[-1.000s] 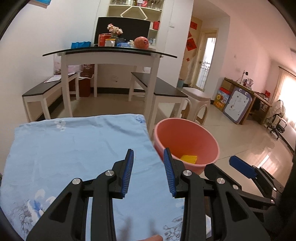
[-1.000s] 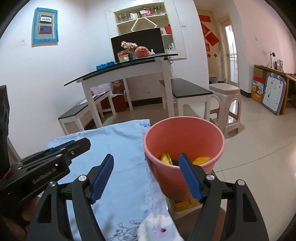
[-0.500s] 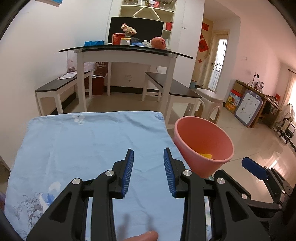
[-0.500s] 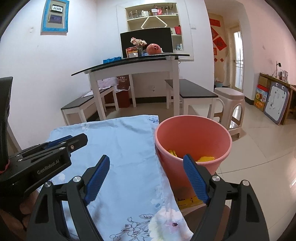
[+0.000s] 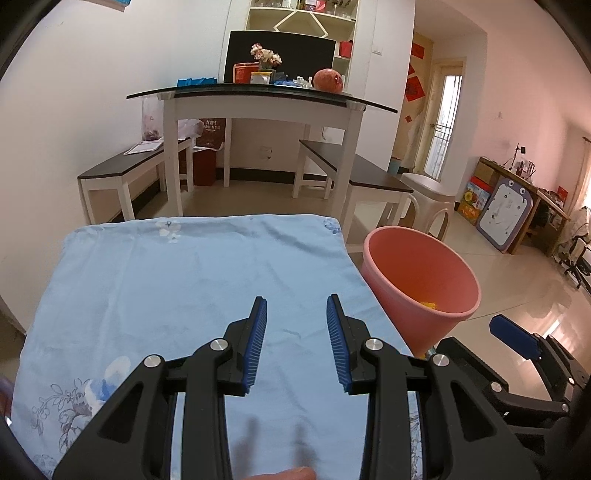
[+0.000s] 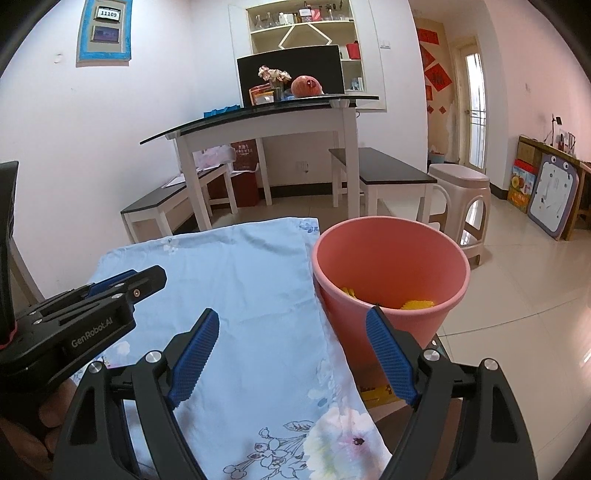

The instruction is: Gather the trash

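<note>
Looking along the left wrist view, the left gripper hangs over the blue floral cloth covering the worktop, jaws narrowly parted with nothing between them. No litter shows on the cloth. The pink bucket stands just off the cloth's right edge, probably placed there so trash drops straight in; yellow trash lies at its bottom.

From the right wrist view, the right gripper has its jaws spread wide and empty, straddling the cloth's edge and the bucket's near wall. The left tool's side reads "GenRobot.AI"; a wall frame shows "11109".
</note>
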Available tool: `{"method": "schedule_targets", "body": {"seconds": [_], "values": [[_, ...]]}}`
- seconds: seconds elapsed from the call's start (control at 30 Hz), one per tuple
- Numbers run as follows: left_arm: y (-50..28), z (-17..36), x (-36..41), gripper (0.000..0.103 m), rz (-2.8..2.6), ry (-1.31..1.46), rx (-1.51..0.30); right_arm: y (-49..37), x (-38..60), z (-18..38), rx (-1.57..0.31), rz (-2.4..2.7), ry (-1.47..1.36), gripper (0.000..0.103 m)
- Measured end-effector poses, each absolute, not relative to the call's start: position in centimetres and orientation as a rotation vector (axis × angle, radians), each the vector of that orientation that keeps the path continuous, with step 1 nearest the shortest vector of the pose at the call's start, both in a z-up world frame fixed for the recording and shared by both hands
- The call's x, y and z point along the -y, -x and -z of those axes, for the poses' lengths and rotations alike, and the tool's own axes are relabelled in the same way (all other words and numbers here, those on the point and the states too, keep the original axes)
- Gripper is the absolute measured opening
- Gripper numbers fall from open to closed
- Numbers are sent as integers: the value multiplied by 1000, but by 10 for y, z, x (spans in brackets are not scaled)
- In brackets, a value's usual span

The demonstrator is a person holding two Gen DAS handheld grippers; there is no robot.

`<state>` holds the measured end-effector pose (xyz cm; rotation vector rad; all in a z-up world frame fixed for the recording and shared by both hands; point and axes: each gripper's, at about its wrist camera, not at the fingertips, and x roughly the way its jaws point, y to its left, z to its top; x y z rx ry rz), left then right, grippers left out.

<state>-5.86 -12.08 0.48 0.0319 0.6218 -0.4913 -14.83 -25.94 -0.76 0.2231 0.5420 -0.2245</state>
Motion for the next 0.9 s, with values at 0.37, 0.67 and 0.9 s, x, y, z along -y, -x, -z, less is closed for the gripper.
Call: {"method": "schedule_targets", "body": {"seconds": [0.37, 0.67, 0.9], "values": [[58, -4, 120, 34, 491, -33, -622, 148, 260, 11, -545, 227, -228, 80], [58, -2, 120, 34, 491, -34, -624, 147, 262, 13, -549, 228, -238, 80], [59, 2, 120, 34, 495, -42, -628, 147, 262, 13, -550, 228, -239, 80]]}}
